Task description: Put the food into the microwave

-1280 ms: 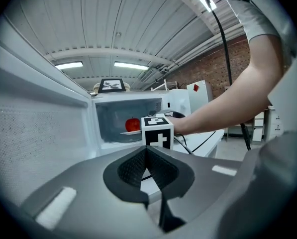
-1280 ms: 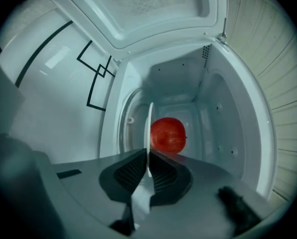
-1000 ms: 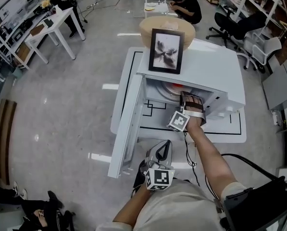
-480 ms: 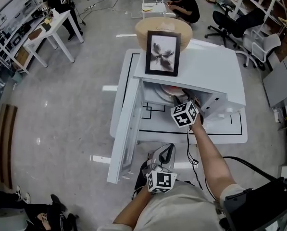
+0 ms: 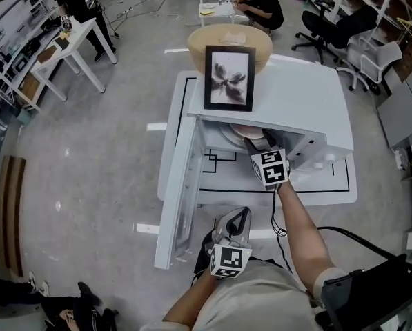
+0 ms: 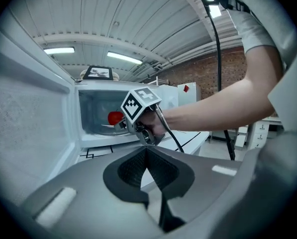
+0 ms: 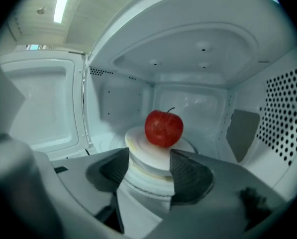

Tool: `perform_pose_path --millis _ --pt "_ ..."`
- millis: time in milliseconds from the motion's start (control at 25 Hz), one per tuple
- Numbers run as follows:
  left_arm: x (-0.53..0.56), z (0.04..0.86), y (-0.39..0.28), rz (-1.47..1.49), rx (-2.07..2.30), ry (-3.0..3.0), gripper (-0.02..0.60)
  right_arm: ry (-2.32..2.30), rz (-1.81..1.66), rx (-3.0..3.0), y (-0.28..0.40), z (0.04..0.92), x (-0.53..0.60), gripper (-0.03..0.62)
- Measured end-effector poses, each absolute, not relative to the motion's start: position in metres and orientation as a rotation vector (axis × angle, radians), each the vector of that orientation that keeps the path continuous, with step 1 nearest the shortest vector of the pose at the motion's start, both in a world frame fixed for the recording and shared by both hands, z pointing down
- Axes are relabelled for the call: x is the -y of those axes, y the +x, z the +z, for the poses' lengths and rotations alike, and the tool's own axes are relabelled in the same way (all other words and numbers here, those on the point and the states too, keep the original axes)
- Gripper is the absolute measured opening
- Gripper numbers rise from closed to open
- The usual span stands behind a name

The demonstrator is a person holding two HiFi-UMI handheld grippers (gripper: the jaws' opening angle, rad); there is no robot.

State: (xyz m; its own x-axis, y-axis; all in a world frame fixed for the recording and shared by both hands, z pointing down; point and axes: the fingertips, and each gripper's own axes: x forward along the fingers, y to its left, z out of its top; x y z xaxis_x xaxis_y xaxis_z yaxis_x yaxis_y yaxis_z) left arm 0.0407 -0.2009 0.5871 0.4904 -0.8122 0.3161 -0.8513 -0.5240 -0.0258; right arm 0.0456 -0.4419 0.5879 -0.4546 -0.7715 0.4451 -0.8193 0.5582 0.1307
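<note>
A red apple (image 7: 163,128) sits on a white plate (image 7: 138,151) on the turntable inside the open white microwave (image 5: 281,102). My right gripper (image 7: 149,166) reaches into the cavity, and its jaws are opening. The plate's near rim lies between the pads without being touched by them. In the left gripper view the apple (image 6: 115,117) shows behind the right gripper (image 6: 119,126). My left gripper (image 5: 239,216) hangs back near my body, in front of the microwave, shut on nothing.
The microwave door (image 5: 181,185) swings out to the left. A framed picture (image 5: 229,77) stands on the microwave's top, with a wooden bowl (image 5: 230,43) behind it. The microwave sits on a white table (image 5: 330,185). Office chairs (image 5: 344,26) and people are at the back.
My right hand has rolled at the microwave's mouth, so its marker cube now faces up. The left gripper has stayed where it was.
</note>
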Motion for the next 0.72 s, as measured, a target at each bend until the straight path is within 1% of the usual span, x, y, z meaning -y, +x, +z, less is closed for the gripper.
perform_pose_path --millis 320,520,680,720 --pt "0.204 0.584 0.038 0.448 1.45 2.577 0.007 1.29 0.129 2.376 0.05 0.57 0.427 0.242" --pt "0.206 0.57 0.033 0.448 1.495 2.536 0.008 1.246 0.102 2.43 0.054 0.551 0.379 0.242" --pt "0.207 0.549 0.033 0.43 1.541 2.518 0.008 1.206 0.157 2.483 0.063 0.538 0.335 0.239" --pt "0.207 0.544 0.034 0.423 1.552 2.509 0.006 1.2 0.163 2.494 0.066 0.533 0.324 0.226"
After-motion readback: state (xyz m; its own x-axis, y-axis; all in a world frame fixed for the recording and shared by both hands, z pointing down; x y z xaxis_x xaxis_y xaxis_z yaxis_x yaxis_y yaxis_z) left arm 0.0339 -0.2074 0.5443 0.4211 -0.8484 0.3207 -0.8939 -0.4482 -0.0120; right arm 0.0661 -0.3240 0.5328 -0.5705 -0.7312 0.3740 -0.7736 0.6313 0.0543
